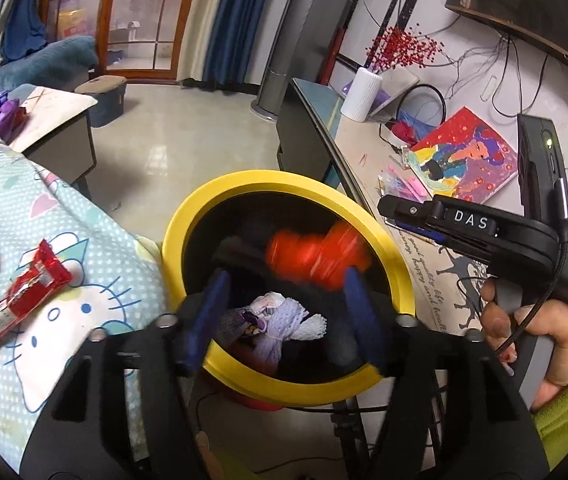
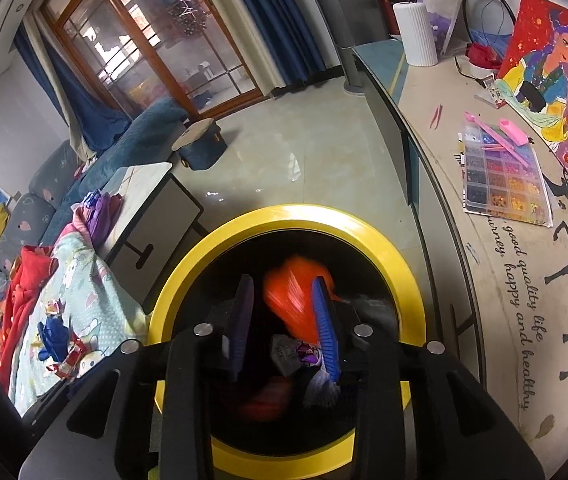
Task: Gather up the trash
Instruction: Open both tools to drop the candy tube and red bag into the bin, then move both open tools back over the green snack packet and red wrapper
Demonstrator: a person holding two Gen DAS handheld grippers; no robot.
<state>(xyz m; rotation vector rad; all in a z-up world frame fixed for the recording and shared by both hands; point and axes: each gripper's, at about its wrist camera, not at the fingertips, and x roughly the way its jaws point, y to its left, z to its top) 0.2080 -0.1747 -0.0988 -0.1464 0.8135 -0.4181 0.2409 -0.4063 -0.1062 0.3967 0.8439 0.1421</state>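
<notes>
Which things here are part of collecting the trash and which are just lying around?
Part of the job:
yellow-rimmed bin
blurred orange-red item over the bin's opening
red wrapper on the bedcover
left hand-held gripper
right hand-held gripper

Lying about:
white vase
painting
bead box

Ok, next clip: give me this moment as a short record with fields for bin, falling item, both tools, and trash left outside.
bin: yellow-rimmed bin on the floor between the bed and the desk, wrappers and a white net already inside
falling item: blurred orange-red piece over the bin mouth, gripped by neither tool
left tool: open above the bin, nothing between its fingers
right tool: open above the bin, the orange-red piece blurred between its fingers, not gripped
trash left outside: red wrapper on the cartoon-print bedsheet
</notes>
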